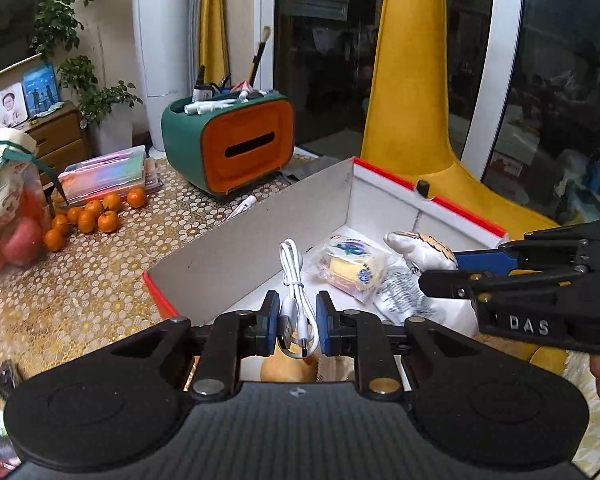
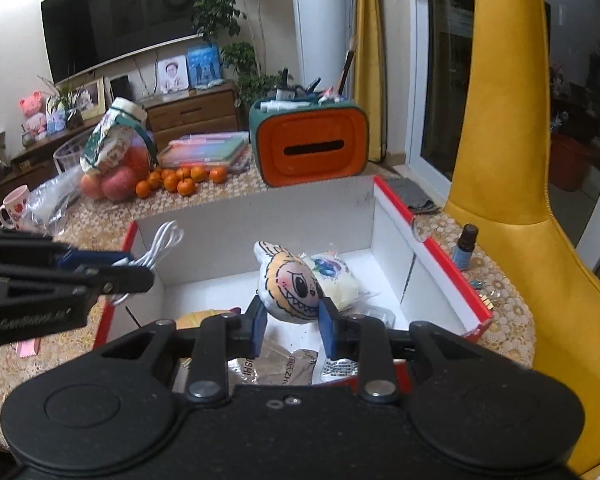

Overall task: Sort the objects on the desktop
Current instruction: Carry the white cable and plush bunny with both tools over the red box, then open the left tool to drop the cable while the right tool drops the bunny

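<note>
Between the blue pads of the left gripper (image 1: 298, 316) a coiled white cable (image 1: 296, 280) is clamped, its loop reaching forward past the fingertips and its plug ends hanging back toward the camera. Below and ahead of these fingers the red-edged white box (image 1: 388, 182) lies open. Between the pads of the right gripper (image 2: 293, 316) a small plush toy (image 2: 290, 284) with a toothy grin is pinched, held over the same box. Just beyond the toy, to the right of the fingers, a wrapped snack (image 2: 336, 276) rests on the box floor. Further ahead of both pairs of fingers, past the box's far wall, a green and orange tissue holder (image 2: 310, 146) is seen on the patterned tablecloth (image 1: 84, 292), with mandarins (image 1: 96, 216) to its left.
</note>
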A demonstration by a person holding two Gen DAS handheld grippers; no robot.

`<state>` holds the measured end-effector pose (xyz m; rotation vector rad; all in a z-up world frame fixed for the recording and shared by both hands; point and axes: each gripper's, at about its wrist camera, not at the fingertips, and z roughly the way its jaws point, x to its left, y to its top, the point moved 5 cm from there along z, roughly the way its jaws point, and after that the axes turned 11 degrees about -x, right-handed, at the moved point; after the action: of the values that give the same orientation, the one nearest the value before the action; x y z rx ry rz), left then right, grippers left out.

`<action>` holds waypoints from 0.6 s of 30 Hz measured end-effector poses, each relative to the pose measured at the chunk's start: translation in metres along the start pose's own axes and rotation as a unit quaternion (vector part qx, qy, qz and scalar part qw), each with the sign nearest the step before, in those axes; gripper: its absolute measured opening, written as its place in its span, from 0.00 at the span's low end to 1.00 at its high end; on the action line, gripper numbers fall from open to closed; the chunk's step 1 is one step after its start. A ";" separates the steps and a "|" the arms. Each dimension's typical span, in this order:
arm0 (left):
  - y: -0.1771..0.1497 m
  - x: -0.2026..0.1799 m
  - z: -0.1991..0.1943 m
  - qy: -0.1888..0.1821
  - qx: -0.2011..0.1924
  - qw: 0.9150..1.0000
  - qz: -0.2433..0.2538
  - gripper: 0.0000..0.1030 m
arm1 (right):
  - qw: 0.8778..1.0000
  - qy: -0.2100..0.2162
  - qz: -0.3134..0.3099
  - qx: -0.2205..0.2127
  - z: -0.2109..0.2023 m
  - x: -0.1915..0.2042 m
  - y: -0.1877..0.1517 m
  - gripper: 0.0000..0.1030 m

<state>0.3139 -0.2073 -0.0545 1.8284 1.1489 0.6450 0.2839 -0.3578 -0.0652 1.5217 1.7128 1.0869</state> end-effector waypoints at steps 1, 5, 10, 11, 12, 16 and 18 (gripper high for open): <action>0.000 0.000 0.005 0.001 0.004 1.000 0.005 0.18 | 1.000 0.001 -0.004 0.002 0.003 0.000 -0.001 0.26; 0.000 0.000 0.026 -0.005 0.029 0.999 0.018 0.18 | 1.000 0.001 -0.018 0.015 0.016 0.001 -0.004 0.26; -0.003 -0.004 0.047 -0.014 0.057 0.998 0.032 0.18 | 0.999 0.003 -0.036 0.031 0.030 -0.001 -0.008 0.26; -0.003 -0.004 0.051 -0.015 0.061 0.997 0.032 0.18 | 0.999 0.006 -0.039 0.035 0.033 -0.001 -0.009 0.26; -0.005 -0.004 0.055 -0.015 0.067 0.997 0.033 0.18 | 0.998 0.005 -0.044 0.039 0.035 -0.002 -0.010 0.26; -0.008 -0.002 0.068 -0.012 0.084 0.996 0.031 0.18 | 0.997 0.005 -0.049 0.055 0.044 -0.005 -0.014 0.26; -0.008 0.000 0.073 -0.011 0.090 0.996 0.025 0.18 | 0.997 0.009 -0.048 0.061 0.047 -0.005 -0.015 0.26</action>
<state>0.3671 -0.2340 -0.0981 2.0172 1.1825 0.5633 0.3175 -0.3544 -0.1018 1.4888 1.8748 0.9646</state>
